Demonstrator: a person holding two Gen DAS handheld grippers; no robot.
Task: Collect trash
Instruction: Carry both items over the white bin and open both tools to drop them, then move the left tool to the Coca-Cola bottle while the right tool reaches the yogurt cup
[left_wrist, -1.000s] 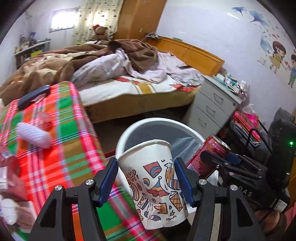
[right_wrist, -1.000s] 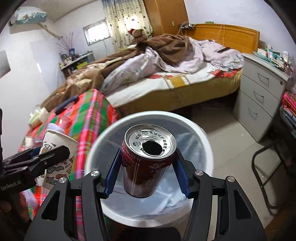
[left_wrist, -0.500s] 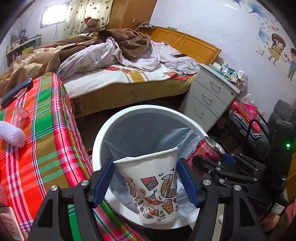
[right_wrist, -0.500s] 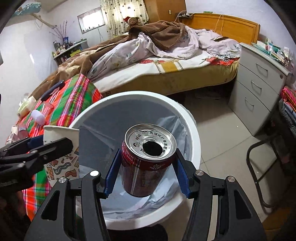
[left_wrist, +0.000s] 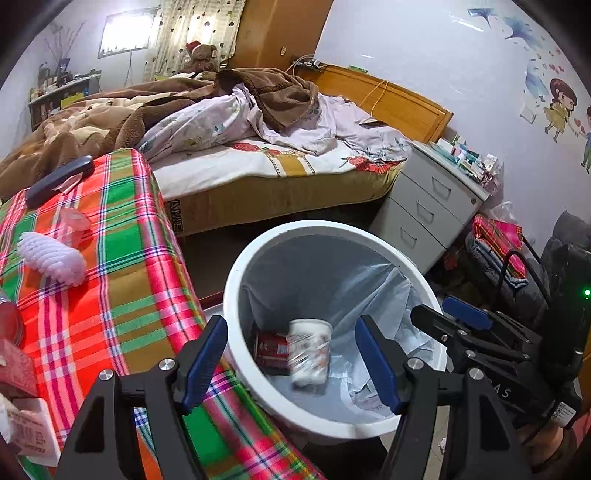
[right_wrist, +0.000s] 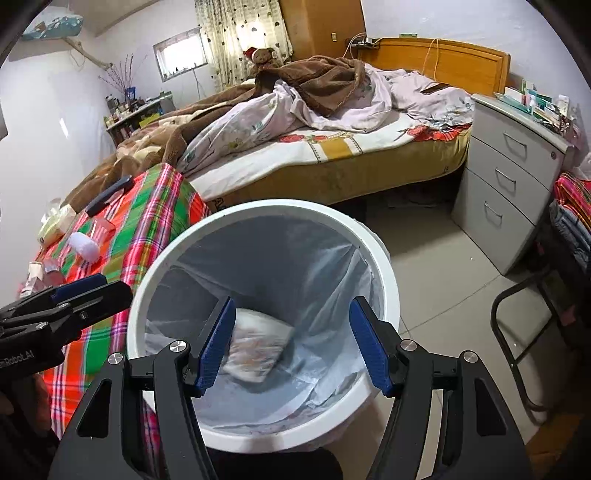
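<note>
A white trash bin (left_wrist: 236, 332) with a clear liner stands on the floor beside the plaid table. A printed paper cup (left_wrist: 309, 350) and a red can (left_wrist: 269, 350) lie inside it, blurred. My left gripper (left_wrist: 291, 365) is open and empty above the bin's near rim. My right gripper (right_wrist: 291, 347) is open and empty over the bin (right_wrist: 384, 266); the cup (right_wrist: 255, 350) shows below it. The right gripper also appears in the left wrist view (left_wrist: 458, 325), and the left gripper in the right wrist view (right_wrist: 74, 295).
A table with a red and green plaid cloth (left_wrist: 110, 280) holds a white brush (left_wrist: 51, 254), a dark case (left_wrist: 59, 179) and small packets. A bed (left_wrist: 258, 162), grey drawers (left_wrist: 428, 206) and a black chair frame (right_wrist: 517, 332) surround the bin.
Both grippers opened. The paper cup dropped from the left gripper and the red can from the right gripper into the bin.
</note>
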